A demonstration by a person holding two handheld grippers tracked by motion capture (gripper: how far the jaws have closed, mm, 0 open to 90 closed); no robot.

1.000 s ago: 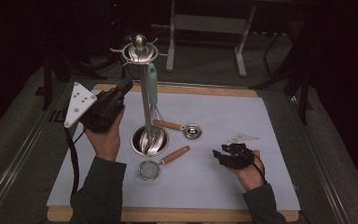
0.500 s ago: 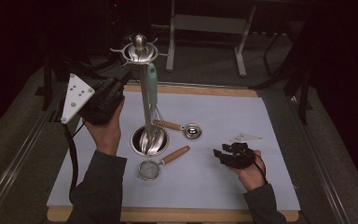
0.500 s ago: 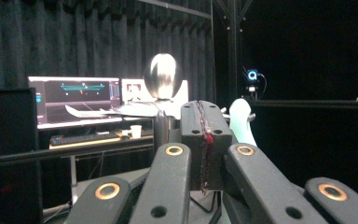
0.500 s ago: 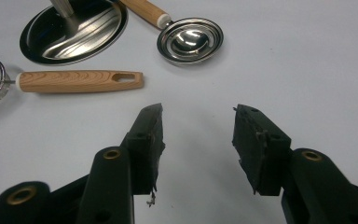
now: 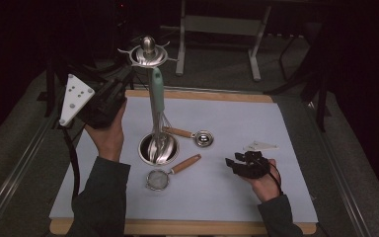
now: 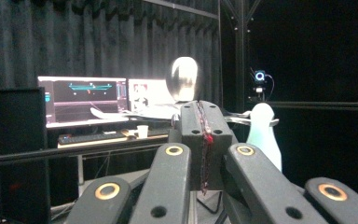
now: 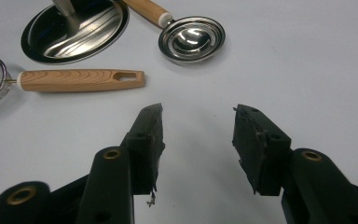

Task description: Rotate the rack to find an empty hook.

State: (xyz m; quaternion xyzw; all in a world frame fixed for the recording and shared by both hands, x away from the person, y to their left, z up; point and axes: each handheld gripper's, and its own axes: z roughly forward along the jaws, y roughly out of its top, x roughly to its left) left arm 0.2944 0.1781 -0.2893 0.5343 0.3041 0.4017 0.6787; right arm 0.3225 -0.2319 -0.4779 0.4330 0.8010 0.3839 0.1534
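Observation:
A steel utensil stand [image 5: 148, 49] rises from a round base [image 5: 158, 147] mid-table. A whisk with a mint-green handle [image 5: 157, 91] hangs from it. My left gripper [image 5: 120, 93] is held up left of the stand's top, shut with nothing between its pads [image 6: 203, 135]; past it are the stand's knob [image 6: 185, 79] and the whisk handle [image 6: 263, 133]. A wooden-handled measuring spoon [image 5: 192, 136] and a small strainer [image 5: 170, 173] lie beside the base. My right gripper [image 5: 233, 165] rests low on the mat at the right, open and empty [image 7: 198, 126], pointing at the strainer handle [image 7: 81, 79] and the spoon bowl [image 7: 191, 39].
A pale blue mat [image 5: 256, 123] covers a wooden board [image 5: 202, 95] on the table. Metal rails run along both sides, and a stand's legs [image 5: 217, 24] sit behind the table. Lit monitors [image 6: 81, 98] glow beyond the left gripper.
My left gripper has lifted slightly and drifted left, away from the whisk handle. The right gripper has stayed where it was.

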